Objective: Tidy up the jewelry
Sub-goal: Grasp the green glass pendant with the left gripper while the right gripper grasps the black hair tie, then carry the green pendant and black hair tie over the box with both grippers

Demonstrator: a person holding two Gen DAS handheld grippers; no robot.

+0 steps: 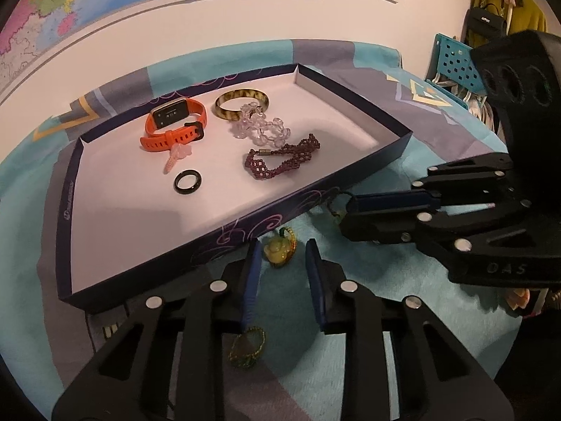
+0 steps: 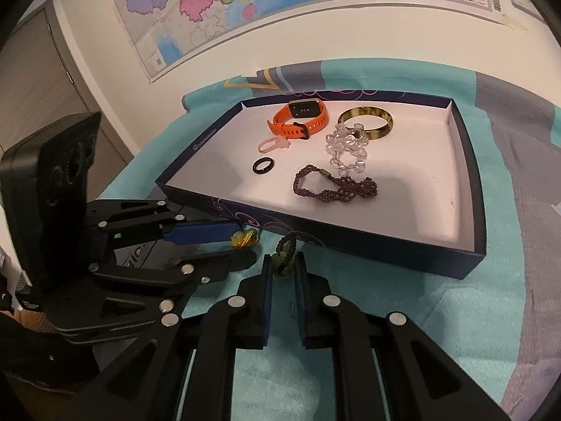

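Note:
A shallow dark-blue box tray [image 1: 315, 196] [image 2: 470, 189] on the teal cloth holds an orange watch [image 1: 175, 122] [image 2: 301, 117], a tortoiseshell bangle [image 1: 242, 103] [image 2: 366, 121], a clear bead bracelet [image 1: 261, 128] [image 2: 347, 151], a maroon bead bracelet [image 1: 280, 159] [image 2: 336, 187], a black ring [image 1: 188, 182] [image 2: 263, 166] and a pink piece [image 1: 175, 158] [image 2: 271, 145]. My left gripper [image 1: 282, 256] is open around a yellow pendant [image 1: 278, 247] [image 2: 243, 240] lying outside the tray's front wall. My right gripper [image 2: 283, 263] [image 1: 345, 210] is open, its fingers flanking a dark green corded pendant [image 2: 284, 254].
A green-yellow bead loop [image 1: 247, 345] lies on the cloth under my left gripper. A map hangs on the wall [image 2: 245, 7] behind. A teal perforated rack [image 1: 452, 63] and bags [image 1: 487, 22] stand at far right.

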